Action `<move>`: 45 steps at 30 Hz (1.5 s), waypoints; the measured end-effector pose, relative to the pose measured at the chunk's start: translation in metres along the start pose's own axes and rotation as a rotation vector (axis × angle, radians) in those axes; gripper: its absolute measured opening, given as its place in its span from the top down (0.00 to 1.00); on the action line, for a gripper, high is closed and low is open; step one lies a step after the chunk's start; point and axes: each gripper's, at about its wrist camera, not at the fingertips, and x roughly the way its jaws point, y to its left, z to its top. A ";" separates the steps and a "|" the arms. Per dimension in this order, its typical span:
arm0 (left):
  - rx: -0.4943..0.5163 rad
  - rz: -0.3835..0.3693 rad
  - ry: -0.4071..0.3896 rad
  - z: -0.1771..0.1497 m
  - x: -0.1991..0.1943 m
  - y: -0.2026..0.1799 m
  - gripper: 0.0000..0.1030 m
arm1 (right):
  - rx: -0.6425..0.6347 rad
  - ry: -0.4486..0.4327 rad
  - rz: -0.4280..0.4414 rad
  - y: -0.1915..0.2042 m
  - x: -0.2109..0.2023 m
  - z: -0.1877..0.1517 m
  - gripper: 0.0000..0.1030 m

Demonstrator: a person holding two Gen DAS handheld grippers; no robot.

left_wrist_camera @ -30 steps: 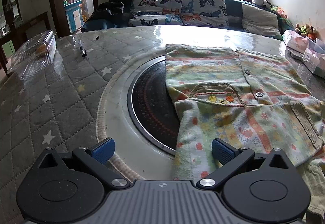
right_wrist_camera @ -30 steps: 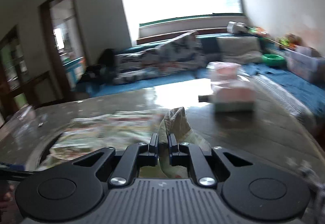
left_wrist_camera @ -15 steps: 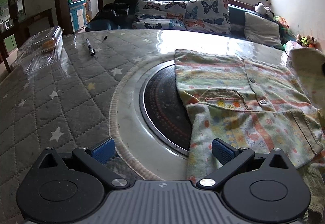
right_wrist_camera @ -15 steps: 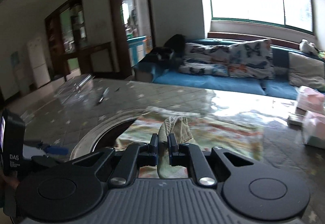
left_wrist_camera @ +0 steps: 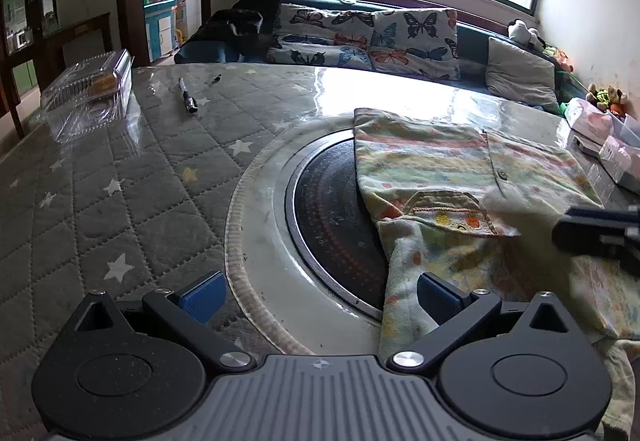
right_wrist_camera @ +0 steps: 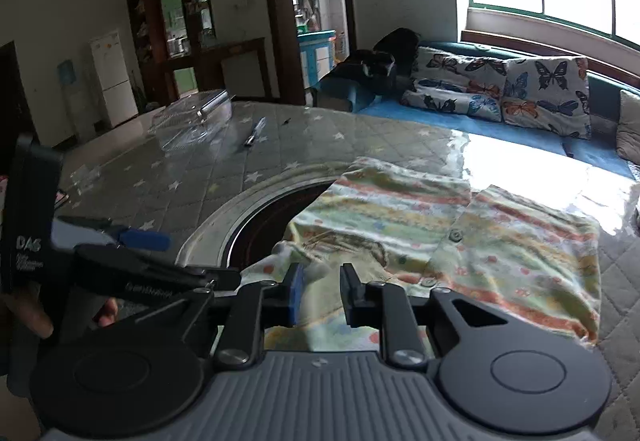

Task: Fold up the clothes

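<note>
A pastel striped child's shirt [left_wrist_camera: 440, 161] [right_wrist_camera: 500, 233] with buttons lies flat on the table, partly over a round black hotplate [left_wrist_camera: 332, 217]. A sleeve is folded in over its front. My right gripper [right_wrist_camera: 322, 293] hovers low over that folded part. Its jaws are opening, and the blurred cloth lies loose below and between the pads, not pinched. From the left wrist view the right gripper [left_wrist_camera: 596, 233] comes in at the right edge. My left gripper [left_wrist_camera: 320, 293] stands wide open at the shirt's near left corner, holding nothing. One of its fingers [right_wrist_camera: 146, 240] shows in the right wrist view.
The grey quilted table cover [left_wrist_camera: 120, 181] has white stars. A clear plastic box [left_wrist_camera: 88, 97] and a pen [left_wrist_camera: 188, 101] lie at the far left. Tissue packs [left_wrist_camera: 592, 121] sit at the right edge. A sofa with butterfly cushions [left_wrist_camera: 372, 37] stands behind.
My right gripper swung left across the shirt carrying the pinched sleeve, lowered over the shirt's front, and its jaws have parted. The left gripper has stayed open in place.
</note>
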 end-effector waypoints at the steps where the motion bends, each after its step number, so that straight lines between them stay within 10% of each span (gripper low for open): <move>1: -0.001 0.002 0.001 0.001 0.000 0.000 0.00 | -0.001 0.000 0.000 0.000 -0.001 -0.001 0.69; 9: 0.004 0.020 -0.005 0.003 0.000 -0.005 0.00 | 0.005 0.009 -0.069 -0.024 -0.026 -0.011 0.52; 26: 0.081 -0.078 0.009 0.010 -0.004 -0.044 0.00 | 0.099 0.104 -0.211 -0.071 -0.072 -0.074 0.46; 45: 0.136 -0.077 0.024 0.014 0.003 -0.055 0.00 | -0.013 0.075 -0.089 -0.035 -0.046 -0.060 0.48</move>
